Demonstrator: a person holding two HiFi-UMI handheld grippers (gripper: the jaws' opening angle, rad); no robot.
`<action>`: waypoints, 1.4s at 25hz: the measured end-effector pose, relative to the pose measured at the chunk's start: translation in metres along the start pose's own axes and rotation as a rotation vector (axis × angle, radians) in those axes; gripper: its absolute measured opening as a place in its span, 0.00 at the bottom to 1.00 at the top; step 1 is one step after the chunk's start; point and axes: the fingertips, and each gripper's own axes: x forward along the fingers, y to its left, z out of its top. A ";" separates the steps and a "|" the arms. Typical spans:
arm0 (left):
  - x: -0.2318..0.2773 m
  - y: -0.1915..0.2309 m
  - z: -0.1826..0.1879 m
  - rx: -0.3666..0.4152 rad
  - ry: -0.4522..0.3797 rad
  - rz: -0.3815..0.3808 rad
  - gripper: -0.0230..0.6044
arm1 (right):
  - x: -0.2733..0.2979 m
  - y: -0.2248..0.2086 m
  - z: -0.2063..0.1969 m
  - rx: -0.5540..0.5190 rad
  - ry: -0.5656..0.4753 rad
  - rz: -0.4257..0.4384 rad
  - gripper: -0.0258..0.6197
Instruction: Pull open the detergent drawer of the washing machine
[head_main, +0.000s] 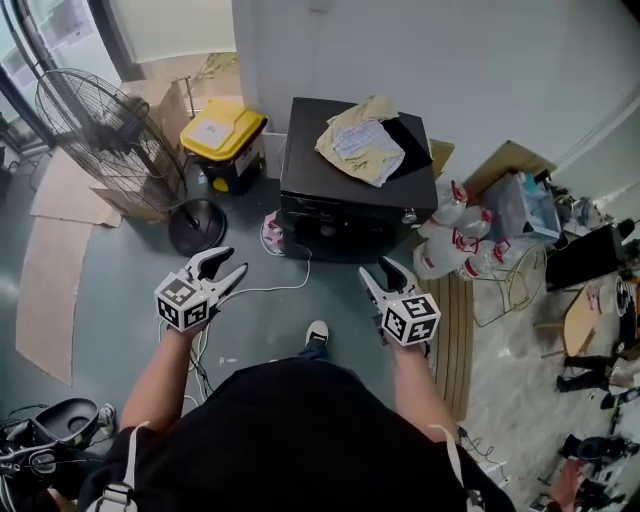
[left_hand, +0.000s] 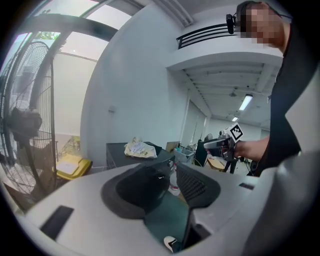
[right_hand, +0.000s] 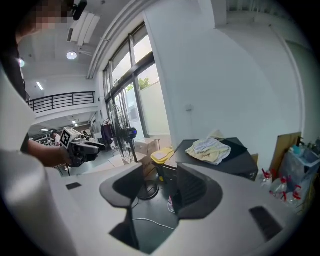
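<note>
You hold both grippers at waist height with the washing machine (head_main: 330, 165) ahead of them and well apart, so neither is in reach of it yet. The left gripper (head_main: 232, 262) has its jaws spread wide with nothing between them, only floor showing through the gap. The right gripper (head_main: 375, 270) is just as wide open and just as empty. That suits an approach, since open jaws are ready to close on a drawer front. The machine sits ahead and between the two grippers, a little nearer the right one, so the right gripper probably has the shorter reach. The detergent drawer should be on the front panel (head_main: 340, 222) facing you, but from above that panel is a thin dark strip and you cannot pick the drawer out of it. A crumpled cloth (head_main: 362, 140) lies on the lid, clear of the front. A white cable (head_main: 285, 287) runs on the floor below the left gripper, so watch your step as you close in.
</note>
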 end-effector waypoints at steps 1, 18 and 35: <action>0.008 0.005 0.005 -0.001 -0.001 0.010 0.35 | 0.008 -0.008 0.004 -0.004 0.004 0.012 0.37; 0.118 0.039 0.032 -0.034 0.037 0.114 0.35 | 0.095 -0.115 0.028 -0.031 0.069 0.160 0.39; 0.129 0.093 0.019 -0.087 0.047 0.099 0.35 | 0.133 -0.112 0.017 -0.009 0.146 0.145 0.39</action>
